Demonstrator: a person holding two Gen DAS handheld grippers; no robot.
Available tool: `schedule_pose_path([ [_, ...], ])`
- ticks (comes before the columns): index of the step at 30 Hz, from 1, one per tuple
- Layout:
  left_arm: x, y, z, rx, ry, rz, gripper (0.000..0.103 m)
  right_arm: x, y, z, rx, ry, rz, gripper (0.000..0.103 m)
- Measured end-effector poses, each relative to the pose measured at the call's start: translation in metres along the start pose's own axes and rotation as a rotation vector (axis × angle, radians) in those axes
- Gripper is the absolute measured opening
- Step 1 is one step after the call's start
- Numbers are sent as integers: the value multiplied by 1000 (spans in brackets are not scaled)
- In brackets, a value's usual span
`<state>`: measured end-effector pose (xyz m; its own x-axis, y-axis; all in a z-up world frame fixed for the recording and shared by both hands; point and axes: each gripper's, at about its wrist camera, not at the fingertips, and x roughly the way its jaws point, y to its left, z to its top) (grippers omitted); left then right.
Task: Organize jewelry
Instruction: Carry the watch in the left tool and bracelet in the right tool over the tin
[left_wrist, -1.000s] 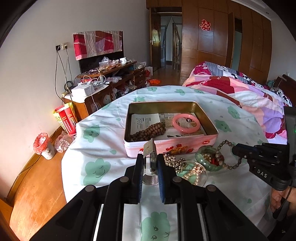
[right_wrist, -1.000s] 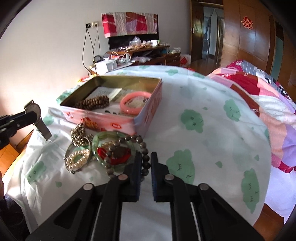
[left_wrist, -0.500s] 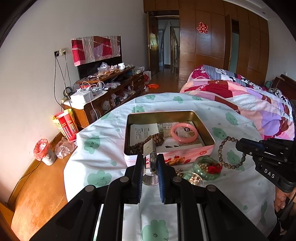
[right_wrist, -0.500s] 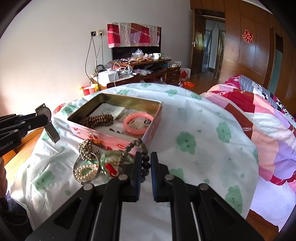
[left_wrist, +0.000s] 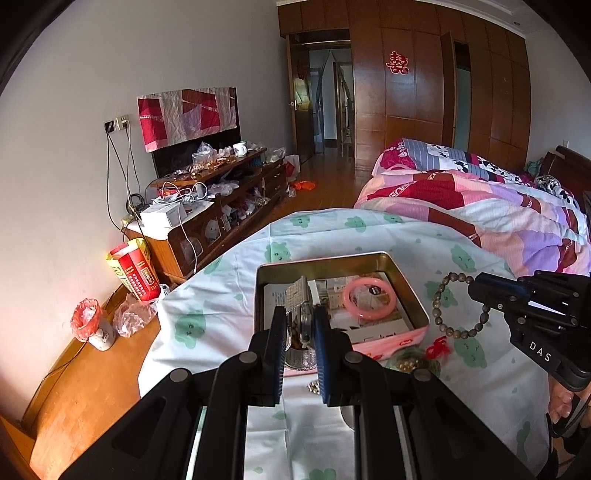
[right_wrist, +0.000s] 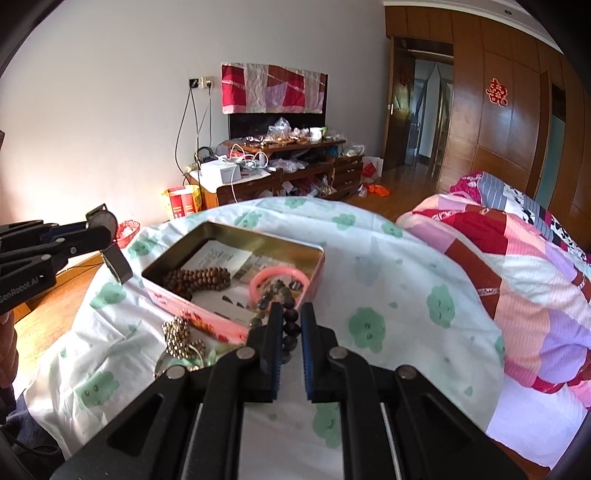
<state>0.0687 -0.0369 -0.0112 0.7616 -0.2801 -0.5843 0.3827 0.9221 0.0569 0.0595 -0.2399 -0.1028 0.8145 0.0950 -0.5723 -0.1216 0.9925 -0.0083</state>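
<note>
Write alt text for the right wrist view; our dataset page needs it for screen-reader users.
The right gripper holds a dark beaded bracelet over a pink tin on a cloud-print cloth. The tin holds a pink bangle and brown beads; the left gripper grips a watch.

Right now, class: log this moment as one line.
left gripper: shut on silver mesh-band watch | right gripper: shut on grey-brown bead bracelet | pink tin: open
</note>
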Motion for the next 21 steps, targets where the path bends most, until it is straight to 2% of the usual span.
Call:
schedule_pose_path([
  [21, 22, -10, 31, 65, -12, 16, 14, 1, 6, 32, -35, -54, 4, 12],
])
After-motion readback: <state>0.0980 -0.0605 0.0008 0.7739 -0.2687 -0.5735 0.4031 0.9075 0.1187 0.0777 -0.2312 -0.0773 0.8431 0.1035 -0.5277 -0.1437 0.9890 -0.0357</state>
